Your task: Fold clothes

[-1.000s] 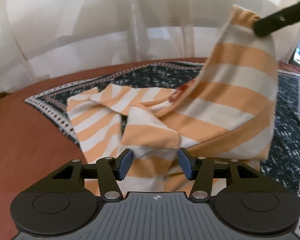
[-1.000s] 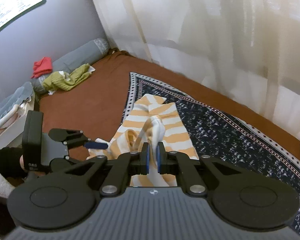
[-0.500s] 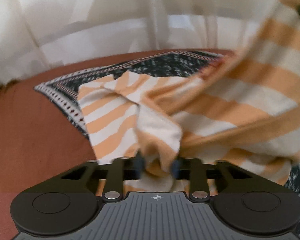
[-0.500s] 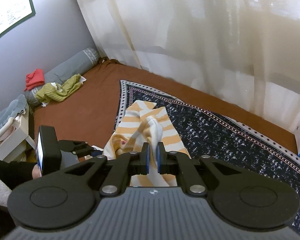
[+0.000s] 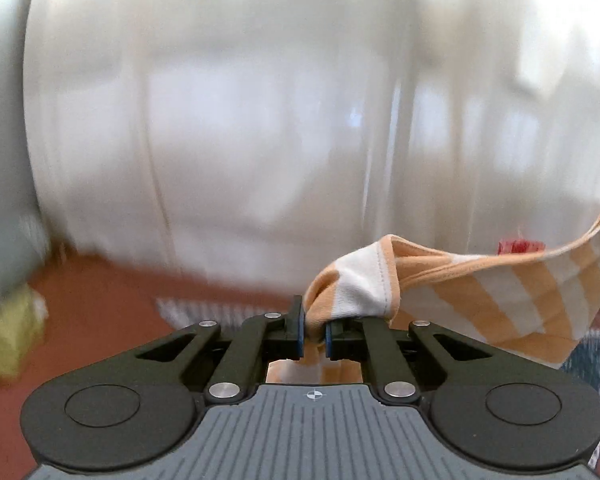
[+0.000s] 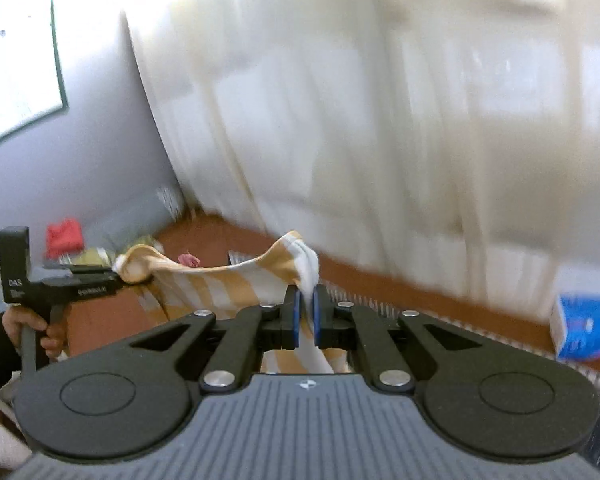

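Left gripper: mine, clamped on a bunched edge of the shirt; cloth wads up between the blue pads.
Right gripper: also clamped, pinching a white-and-orange fold of the same shirt.
Hand: from the right view I see my left hand wrapped round the left gripper's handle, left of the shirt.
Shirt, place: off the floor, slung between my two grippers, above the rug. How far its lower part hangs, I cannot tell; the gripper bodies hide it.
Shirt, long axis: the held top edge runs side to side, gripper to gripper, sagging a little in the middle. The stripes slant across the hanging panel.
Shirt, facing: a small red mark sits near the top edge, closer to the left gripper. Which side is front, I cannot tell.
Key relation: the shirt lies straight between the tools, one end in each, so neither is nearer; the span is nearly taut.
Judgement: spread held in the air, fit for shaking flat or laying down on the rug.
Beyond the shirt: curtain behind, blurred.
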`<state>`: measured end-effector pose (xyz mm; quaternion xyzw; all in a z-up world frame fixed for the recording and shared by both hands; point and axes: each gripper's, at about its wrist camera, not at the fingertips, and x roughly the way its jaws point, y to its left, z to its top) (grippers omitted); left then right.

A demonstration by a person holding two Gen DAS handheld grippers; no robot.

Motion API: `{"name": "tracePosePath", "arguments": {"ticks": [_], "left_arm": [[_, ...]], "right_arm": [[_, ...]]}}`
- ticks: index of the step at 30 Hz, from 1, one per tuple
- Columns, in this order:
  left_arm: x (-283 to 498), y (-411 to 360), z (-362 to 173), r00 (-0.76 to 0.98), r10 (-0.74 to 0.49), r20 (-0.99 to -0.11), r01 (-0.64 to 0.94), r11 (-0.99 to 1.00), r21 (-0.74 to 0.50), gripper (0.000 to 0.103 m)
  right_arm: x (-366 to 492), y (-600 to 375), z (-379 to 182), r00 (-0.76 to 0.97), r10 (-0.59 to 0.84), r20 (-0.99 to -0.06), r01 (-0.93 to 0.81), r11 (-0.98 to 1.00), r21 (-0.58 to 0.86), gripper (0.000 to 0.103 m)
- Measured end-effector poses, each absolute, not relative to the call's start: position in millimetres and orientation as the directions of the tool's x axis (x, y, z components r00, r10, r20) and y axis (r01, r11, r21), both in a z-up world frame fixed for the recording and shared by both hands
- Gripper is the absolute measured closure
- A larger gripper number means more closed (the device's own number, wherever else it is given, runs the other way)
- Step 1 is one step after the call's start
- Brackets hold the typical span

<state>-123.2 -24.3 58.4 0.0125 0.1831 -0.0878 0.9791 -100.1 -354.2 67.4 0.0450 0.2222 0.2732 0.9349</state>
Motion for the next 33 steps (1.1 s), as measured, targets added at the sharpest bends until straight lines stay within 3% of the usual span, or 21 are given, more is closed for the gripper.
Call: {"name": "tracePosePath", "arguments": {"ticks": [8,16,22,28,33], "left_arm": [[-177,-42,179,0.983,-0.171,-0.072,0.174,0.984,0.038,0.098],[-243,-63,241,0.977,-0.195,0.087,0.183,0.975,0.126,0.098],[-295,-67,236,0.962,-0.266,0.056,0.257,0.957,0.132,0.098],[-308,-58,214,0.948,-0.311,-0.067,0.316,0.943,0.1,0.097],[-241,-62,183,0.928,-0.319,-0.19,0.338,0.938,0.076,0.097]], "right_arm": [[-141,-369,178,0.838,0.535,-0.106,-0.524,0.844,0.118,0.096],[-200,-390,251,0.82,0.567,0.08,-0.571,0.82,0.032,0.096],[-255,-414,250,0.797,0.596,0.097,-0.602,0.797,0.049,0.096],[-294,-418,220,0.802,0.597,-0.022,-0.592,0.8,0.098,0.096],[-242,-417,166,0.828,0.54,-0.15,-0.514,0.839,0.179,0.096]]}}
